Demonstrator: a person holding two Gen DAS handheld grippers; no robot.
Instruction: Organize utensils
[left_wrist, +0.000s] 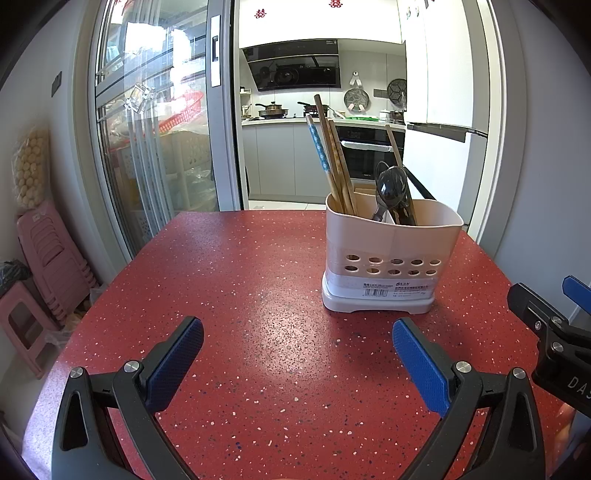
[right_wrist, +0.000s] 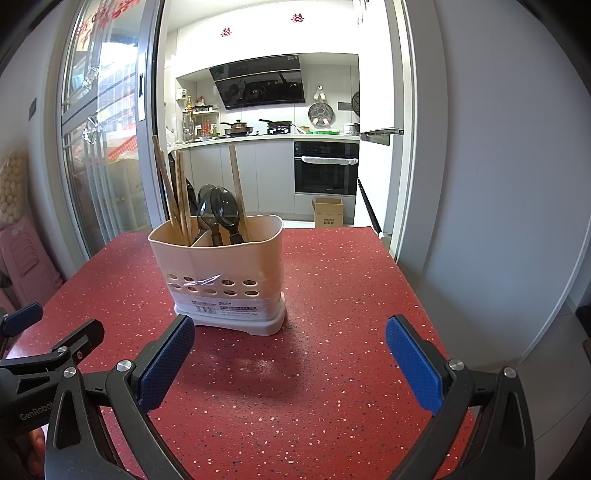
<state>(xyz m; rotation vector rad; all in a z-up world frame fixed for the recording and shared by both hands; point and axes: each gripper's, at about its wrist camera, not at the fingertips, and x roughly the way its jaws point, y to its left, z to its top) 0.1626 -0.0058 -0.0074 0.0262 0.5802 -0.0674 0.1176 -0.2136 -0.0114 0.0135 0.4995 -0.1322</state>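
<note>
Red speckled table (left_wrist: 258, 295) before open kitchen doorway w/ range hood (right_wrist: 258, 83) & oven (right_wrist: 326, 166); 1 cream utensil holder (left_wrist: 391, 254) upright on table, w/ 4 chopsticks (left_wrist: 334, 155) & approx. 2 dark spoons (left_wrist: 391, 184); left gripper (left_wrist: 297, 360) & right gripper (right_wrist: 290, 356) fingers spread apart, empty.

Glossy speckled red bench (left_wrist: 258, 277); matt plastic utensil caddy (left_wrist: 391, 254) holding wooden chopsticks (left_wrist: 334, 155) and shiny dark spoons (left_wrist: 391, 184).

Bright daylight is thrown in through the glass door (left_wrist: 147, 122); glare is spread across the red surface (left_wrist: 280, 317). Edges are bent and vignetted; focus is kept sharp.
</note>
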